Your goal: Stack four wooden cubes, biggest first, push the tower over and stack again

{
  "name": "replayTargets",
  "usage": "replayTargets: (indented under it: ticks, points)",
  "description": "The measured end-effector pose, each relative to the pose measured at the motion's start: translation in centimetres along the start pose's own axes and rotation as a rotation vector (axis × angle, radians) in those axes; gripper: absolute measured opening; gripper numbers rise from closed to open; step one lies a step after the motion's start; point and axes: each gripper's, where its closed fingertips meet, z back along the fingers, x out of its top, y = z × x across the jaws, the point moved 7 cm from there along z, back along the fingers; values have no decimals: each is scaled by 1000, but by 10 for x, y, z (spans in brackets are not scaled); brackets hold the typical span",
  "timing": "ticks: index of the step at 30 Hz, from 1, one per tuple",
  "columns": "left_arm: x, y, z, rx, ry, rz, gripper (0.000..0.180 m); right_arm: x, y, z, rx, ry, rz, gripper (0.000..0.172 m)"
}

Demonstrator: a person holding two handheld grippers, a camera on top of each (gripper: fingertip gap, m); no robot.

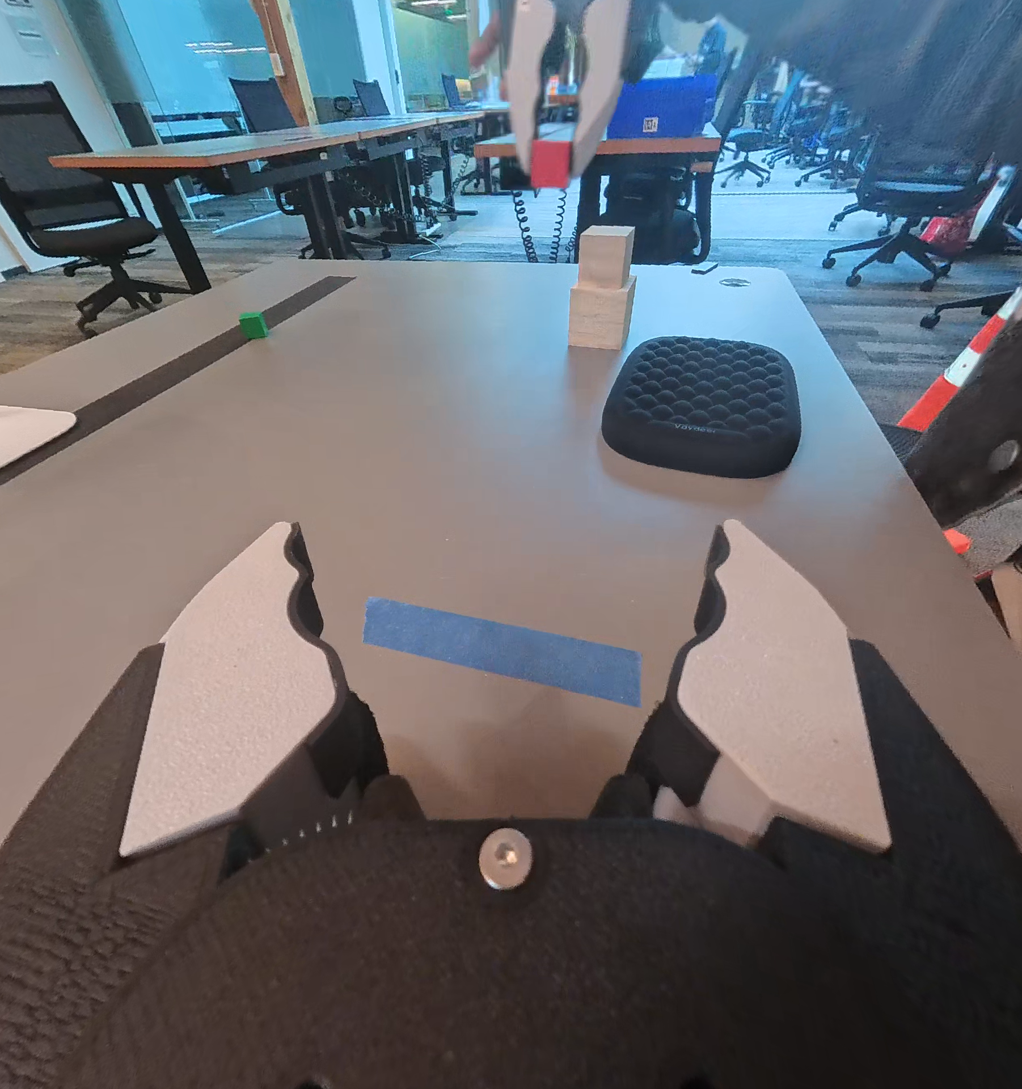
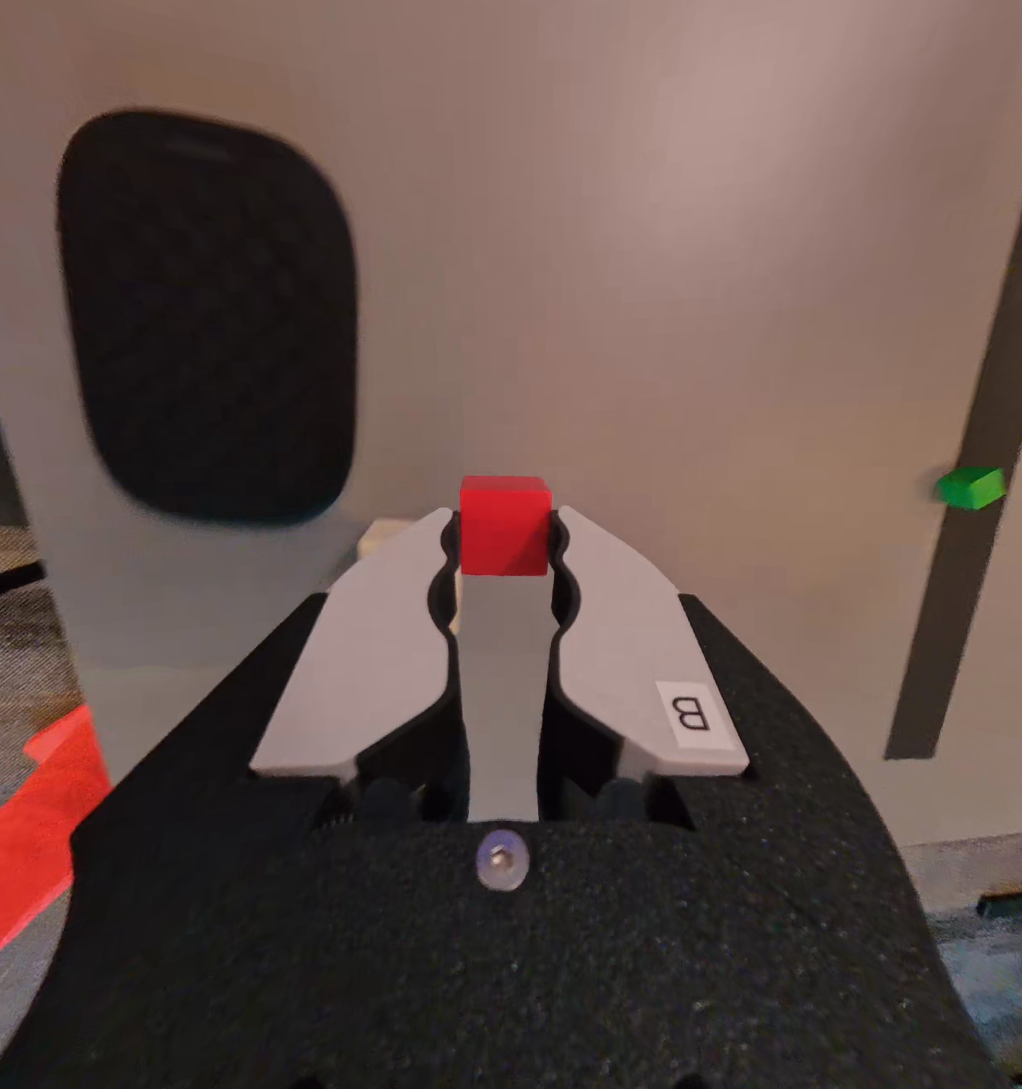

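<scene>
The flat grey table (image 1: 438, 442) carries a black dimpled cushion pad (image 1: 703, 406). Just beside it, two pale wooden cubes (image 1: 602, 294) stand stacked, larger below. The left gripper (image 1: 505, 530) hangs spread wide, holding nothing. The right gripper (image 2: 504, 518) clamps a small red wooden cube (image 2: 504, 527) above the stack. A smaller green wooden cube (image 1: 253, 325) sits well apart.

Both grippers: black textured bodies, pale grey fingers (image 1: 231, 677) with wavy black pads, silver centre screw (image 1: 505, 857).
</scene>
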Motion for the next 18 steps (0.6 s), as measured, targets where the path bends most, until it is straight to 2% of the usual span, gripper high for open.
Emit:
replayTargets:
  ticks: [6, 18]
  points:
    - [0, 0, -1, -1, 4, 2, 125, -43, 37, 8, 13, -2, -35, 28]
    - [0, 2, 0, 1, -1, 16, 124, -64, 37, -14, 65, 12, -92, 28]
